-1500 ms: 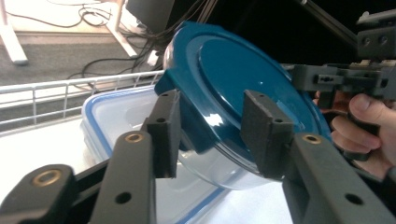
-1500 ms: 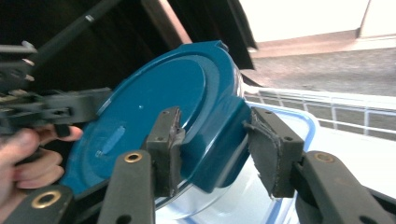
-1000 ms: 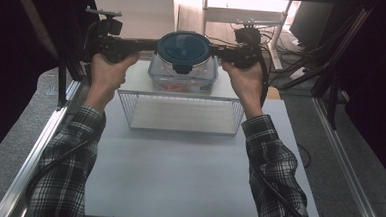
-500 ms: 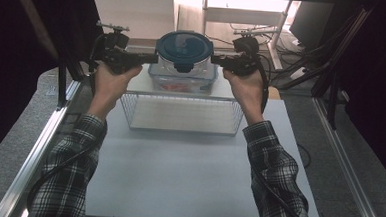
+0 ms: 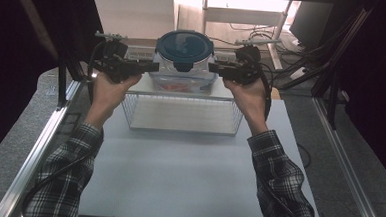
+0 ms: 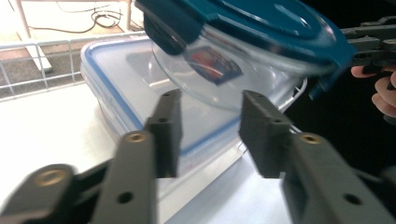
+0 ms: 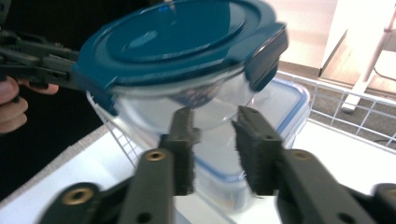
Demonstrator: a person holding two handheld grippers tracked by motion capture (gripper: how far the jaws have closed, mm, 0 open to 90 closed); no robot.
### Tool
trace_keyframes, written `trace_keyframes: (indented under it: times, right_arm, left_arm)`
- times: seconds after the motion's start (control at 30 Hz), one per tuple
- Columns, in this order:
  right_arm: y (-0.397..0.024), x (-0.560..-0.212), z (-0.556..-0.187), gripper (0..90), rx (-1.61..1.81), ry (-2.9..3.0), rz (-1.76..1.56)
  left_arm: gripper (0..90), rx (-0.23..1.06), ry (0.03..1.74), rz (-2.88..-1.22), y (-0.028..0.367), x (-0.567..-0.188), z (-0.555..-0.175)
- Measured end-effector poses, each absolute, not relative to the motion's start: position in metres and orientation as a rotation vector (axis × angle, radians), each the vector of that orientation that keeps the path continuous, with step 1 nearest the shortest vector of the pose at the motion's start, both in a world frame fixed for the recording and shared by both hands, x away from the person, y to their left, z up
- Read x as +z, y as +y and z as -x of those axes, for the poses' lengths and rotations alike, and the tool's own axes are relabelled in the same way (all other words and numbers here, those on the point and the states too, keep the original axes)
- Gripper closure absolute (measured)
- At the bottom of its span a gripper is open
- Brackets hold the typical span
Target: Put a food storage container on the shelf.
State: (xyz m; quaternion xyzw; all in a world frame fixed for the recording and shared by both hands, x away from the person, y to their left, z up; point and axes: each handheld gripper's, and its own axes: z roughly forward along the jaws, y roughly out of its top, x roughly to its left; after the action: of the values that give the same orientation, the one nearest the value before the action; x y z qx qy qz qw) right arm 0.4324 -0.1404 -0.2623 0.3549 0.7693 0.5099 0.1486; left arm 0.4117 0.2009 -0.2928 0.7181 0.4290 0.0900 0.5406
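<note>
Both hands a little lower than a second ago, fingers just been opening on each side. Left gripper (image 5: 142, 67) and right gripper (image 5: 214, 68) flanking the round glass bowl (image 5: 184, 63), parted, nothing between them. From above: bowl with teal lid (image 5: 184, 47) sitting atop the rectangular container (image 5: 182, 85) on the wire rack (image 5: 183, 113). Left gripper view: red label on the bowl's glass, blue seal on the container.

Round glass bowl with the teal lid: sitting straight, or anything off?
The round bowl rests atop the rectangular blue-rimmed container and looks tilted in both gripper views. It overhangs that container's edge. The left claw and right claw have just been opening and grip nothing. No spill or damage visible.
</note>
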Motion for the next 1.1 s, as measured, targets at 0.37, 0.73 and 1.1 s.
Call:
trace_keyframes:
  times: [0.37, 0.73, 1.1]
  right_arm:
    - [-0.143, -0.296, -0.396, 34.3, 1.468, 2.294, -0.906]
    - [-0.152, -0.327, -0.369, 18.3, 1.441, 2.333, -0.849]
    - [-0.160, -0.354, -0.337, 8.7, 1.425, 2.378, -0.814]
  left_arm:
    - [27.1, 0.305, 0.926, -1.765, 0.193, -0.322, -0.369]
    - [16.9, 0.317, 0.882, -1.842, 0.184, -0.348, -0.337]
    - [9.3, 0.319, 0.856, -1.872, 0.176, -0.378, -0.298]
